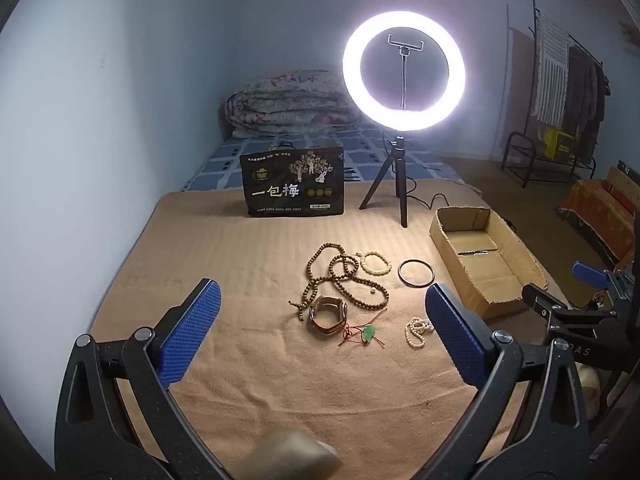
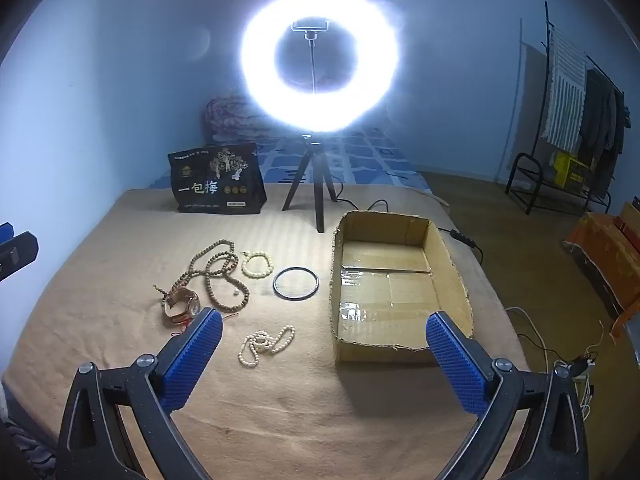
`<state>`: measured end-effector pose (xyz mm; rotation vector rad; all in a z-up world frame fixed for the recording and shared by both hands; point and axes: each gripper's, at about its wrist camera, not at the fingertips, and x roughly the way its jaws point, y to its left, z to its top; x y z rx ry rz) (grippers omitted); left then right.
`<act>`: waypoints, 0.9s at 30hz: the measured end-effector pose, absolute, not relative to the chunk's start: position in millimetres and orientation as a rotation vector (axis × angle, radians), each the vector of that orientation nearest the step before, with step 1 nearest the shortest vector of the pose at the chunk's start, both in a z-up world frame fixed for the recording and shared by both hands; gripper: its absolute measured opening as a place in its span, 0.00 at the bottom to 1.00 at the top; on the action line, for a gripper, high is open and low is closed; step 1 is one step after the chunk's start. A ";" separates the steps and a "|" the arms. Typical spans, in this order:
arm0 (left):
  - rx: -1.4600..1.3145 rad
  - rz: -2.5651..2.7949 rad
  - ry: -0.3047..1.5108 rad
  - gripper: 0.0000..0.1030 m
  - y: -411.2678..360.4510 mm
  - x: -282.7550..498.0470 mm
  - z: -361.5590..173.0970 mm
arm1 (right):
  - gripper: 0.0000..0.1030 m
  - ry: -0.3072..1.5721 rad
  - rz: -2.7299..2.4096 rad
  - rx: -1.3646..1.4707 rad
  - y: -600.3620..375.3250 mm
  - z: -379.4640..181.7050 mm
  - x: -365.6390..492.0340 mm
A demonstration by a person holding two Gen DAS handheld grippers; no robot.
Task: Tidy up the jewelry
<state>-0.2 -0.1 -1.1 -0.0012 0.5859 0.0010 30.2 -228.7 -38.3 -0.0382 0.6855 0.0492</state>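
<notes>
So far nothing is sorted: the cardboard box (image 2: 400,280) ahead of the right gripper (image 2: 324,332) is empty. Both grippers are spread, holding nothing. The jewelry (image 1: 344,280) lies on the bed beyond the left gripper (image 1: 322,306).

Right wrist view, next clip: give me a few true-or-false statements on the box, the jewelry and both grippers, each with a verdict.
1. The cardboard box holds no jewelry. True.
2. The right gripper is shut on the pearl necklace. False: its jaws are wide open and the necklace lies free on the blanket.
3. The black bangle lies between the cream bracelet and the box. True.
4. The watch sits inside the box. False: it lies on the blanket by the brown beads.
5. The left gripper is open. True.
</notes>
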 end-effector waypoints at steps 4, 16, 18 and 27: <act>-0.001 -0.001 0.596 1.00 -0.2 0.2 -3.2 | 1.00 0.681 0.056 -0.041 -226.2 -36.9 29.5; 0.005 -0.014 0.605 1.00 -8.6 0.4 -4.9 | 1.00 0.683 0.038 -0.048 -230.8 -40.7 28.2; 0.005 -0.014 0.604 1.00 -9.9 -0.2 -5.1 | 1.00 0.683 0.035 -0.049 -230.1 -41.1 28.2; 0.004 -0.015 0.607 1.00 -12.8 -1.7 -5.1 | 1.00 0.688 0.037 -0.052 -230.1 -40.9 28.1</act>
